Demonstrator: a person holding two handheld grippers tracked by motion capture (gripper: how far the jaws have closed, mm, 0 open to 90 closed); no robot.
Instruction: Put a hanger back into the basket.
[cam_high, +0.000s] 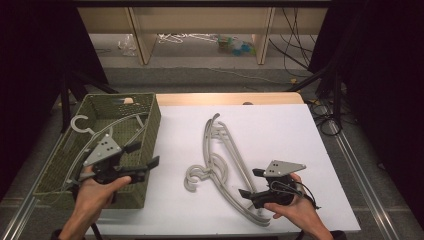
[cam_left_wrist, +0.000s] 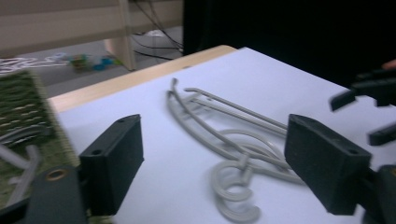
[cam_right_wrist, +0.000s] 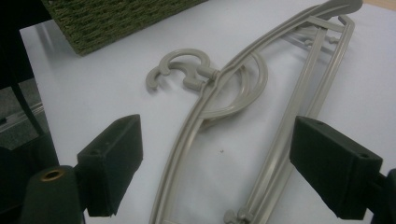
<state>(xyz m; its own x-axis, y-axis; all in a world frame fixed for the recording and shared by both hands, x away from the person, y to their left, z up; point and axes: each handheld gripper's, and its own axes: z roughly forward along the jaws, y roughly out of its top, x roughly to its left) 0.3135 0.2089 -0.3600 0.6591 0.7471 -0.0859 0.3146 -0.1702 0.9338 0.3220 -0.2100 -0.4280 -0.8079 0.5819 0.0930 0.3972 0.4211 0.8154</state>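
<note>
Two grey plastic hangers lie overlapped on the white table, hooks toward the front left. Another grey hanger rests in the green woven basket at the left, its hook poking over the rim. My left gripper hovers over the basket's front right corner, open and empty. In the left gripper view, the left gripper points toward the table hangers. My right gripper sits open by the lower ends of the hangers. The right gripper view shows the right gripper with its jaws wide on either side of the hangers, not touching them.
The basket takes up the table's left side; its corner lies just beyond the hanger hooks. Wooden shelving legs, cables and small clutter sit on the floor behind the table. Dark curtains flank both sides.
</note>
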